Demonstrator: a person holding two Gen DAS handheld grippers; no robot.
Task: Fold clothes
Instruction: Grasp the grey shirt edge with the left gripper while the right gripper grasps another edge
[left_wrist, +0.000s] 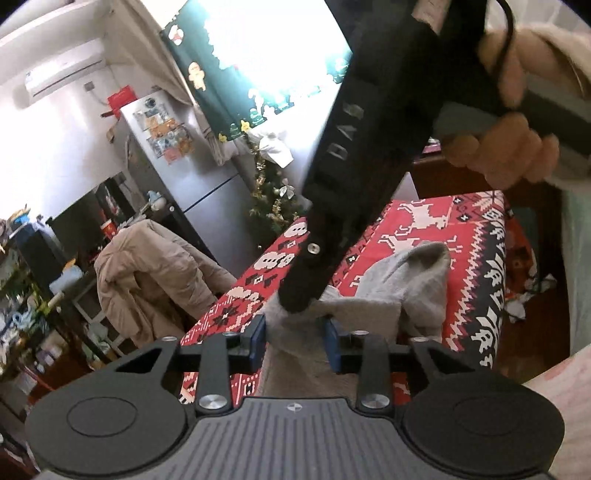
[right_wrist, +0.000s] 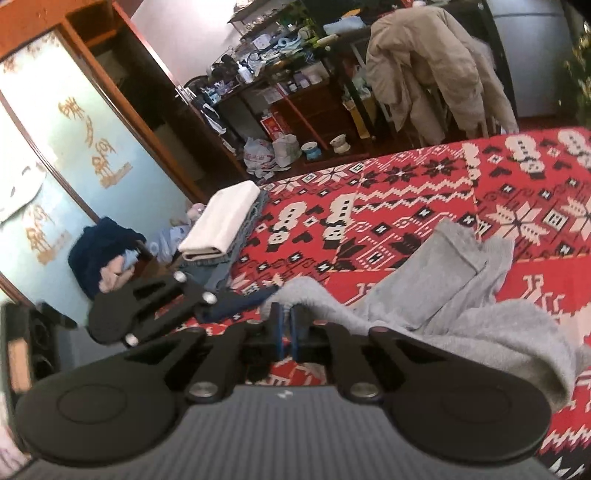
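Pale raised lettering is showing along the black body of the right gripper (left_wrist: 295, 308) in the left wrist view, but it is lying at an angle and I cannot read it; gold characters are decorating the frosted blue glass door panels (right_wrist: 66, 155) in the right wrist view, equally illegible. The person's hand (left_wrist: 517, 122) is being cut off by the frame's upper right edge, and a window is glaring white. The soft grey fleece garment (right_wrist: 443, 291) is lying crumpled on the red, white and black patterned knit bedspread (right_wrist: 406, 192), one end lifted off it. The left gripper (left_wrist: 295, 334) is showing its blue-padded jaws pinching a raised fold of that garment, the cloth bunching between them. The right gripper's tip is meeting the same fold just above; in its own view the jaws are standing nearly pressed together, with the grey edge draping over them. A folded white cloth (right_wrist: 225, 221) is resting on folded denim at the bed's far left edge.
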